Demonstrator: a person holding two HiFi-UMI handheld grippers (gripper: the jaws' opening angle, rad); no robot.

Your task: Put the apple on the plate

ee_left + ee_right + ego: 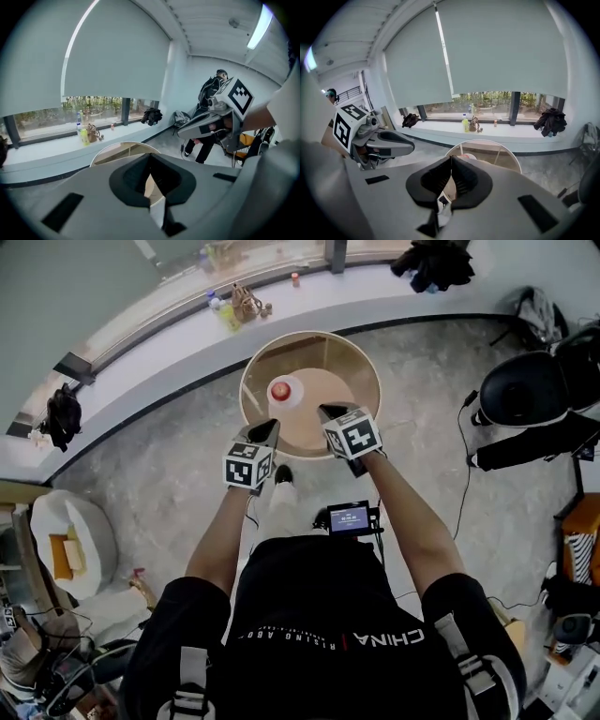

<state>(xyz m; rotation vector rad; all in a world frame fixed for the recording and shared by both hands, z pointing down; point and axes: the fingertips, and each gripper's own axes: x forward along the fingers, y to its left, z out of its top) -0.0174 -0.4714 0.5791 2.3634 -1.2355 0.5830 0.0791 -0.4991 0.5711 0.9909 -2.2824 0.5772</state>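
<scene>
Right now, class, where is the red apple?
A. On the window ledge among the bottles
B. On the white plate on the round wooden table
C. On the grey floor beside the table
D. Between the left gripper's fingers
B: the head view shows the red apple sitting on the white plate, which rests on the round wooden table.

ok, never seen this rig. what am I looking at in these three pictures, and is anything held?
No robot here: a person holds a two-jaw gripper in each hand; the marker cubes belong to them. The head view looks steeply down from a camera on the person's head: left gripper, right gripper. The other two views ride on each gripper, looking along its jaws. On the round table sits a white plate with a red apple on it. Both grippers are shut, holding nothing.
</scene>
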